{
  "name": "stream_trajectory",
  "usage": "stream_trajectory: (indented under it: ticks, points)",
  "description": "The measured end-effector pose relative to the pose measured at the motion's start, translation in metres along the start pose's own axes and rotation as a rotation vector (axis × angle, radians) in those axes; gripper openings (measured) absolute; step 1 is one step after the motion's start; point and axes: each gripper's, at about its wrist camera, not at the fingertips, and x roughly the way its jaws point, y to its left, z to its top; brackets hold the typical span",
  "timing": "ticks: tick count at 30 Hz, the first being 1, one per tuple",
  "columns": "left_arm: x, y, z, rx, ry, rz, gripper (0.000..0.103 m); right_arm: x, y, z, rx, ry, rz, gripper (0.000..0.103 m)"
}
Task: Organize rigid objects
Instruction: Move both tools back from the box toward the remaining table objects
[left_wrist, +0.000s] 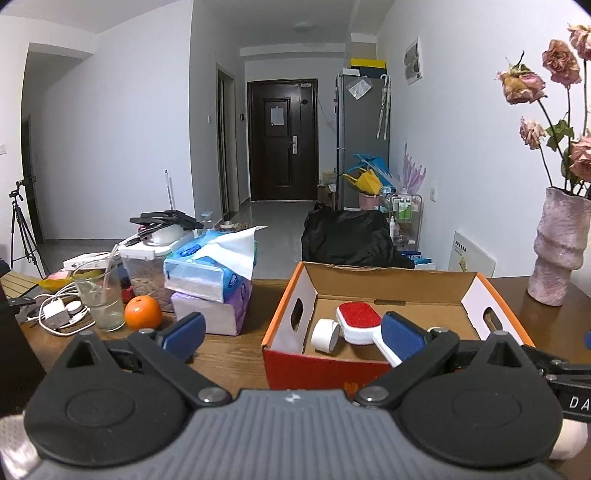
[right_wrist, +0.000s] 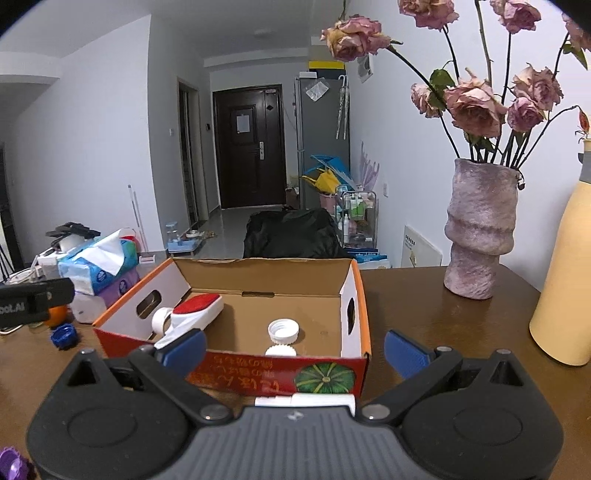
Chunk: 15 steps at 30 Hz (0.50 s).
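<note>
An open cardboard box (left_wrist: 284, 306) (right_wrist: 360, 306) with orange rims stands on the wooden table. Inside lie a white brush with a red pad (left_wrist: 359, 320) (right_wrist: 197, 307), a white tape roll (left_wrist: 325, 335) (right_wrist: 161, 319) and two white bottle caps (right_wrist: 283, 329). My left gripper (left_wrist: 293, 334) is open in front of the box's near wall, nothing between its fingers. My right gripper (right_wrist: 295, 349) is open too, before the same wall. A white oblong object (right_wrist: 306, 400) lies on the table just under it. A blue cap (right_wrist: 63, 335) sits left of the box.
Left of the box are stacked tissue packs (left_wrist: 212, 280), an orange (left_wrist: 143, 312), a glass (left_wrist: 99, 295), a charger with cables (left_wrist: 59, 314). A pink vase of dried roses (right_wrist: 480, 236) stands right of the box, a yellow bottle (right_wrist: 565, 273) further right. A purple object (right_wrist: 13, 465) shows at the lower left.
</note>
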Motion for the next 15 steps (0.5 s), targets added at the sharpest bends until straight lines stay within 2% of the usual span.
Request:
stream_trajectory:
  ticks: [15]
  points:
    - [-0.045,0.018,-0.02,0.003,-0.004,0.003,0.103,-0.051,0.003,-0.022,-0.012,-0.028,0.016,0.103]
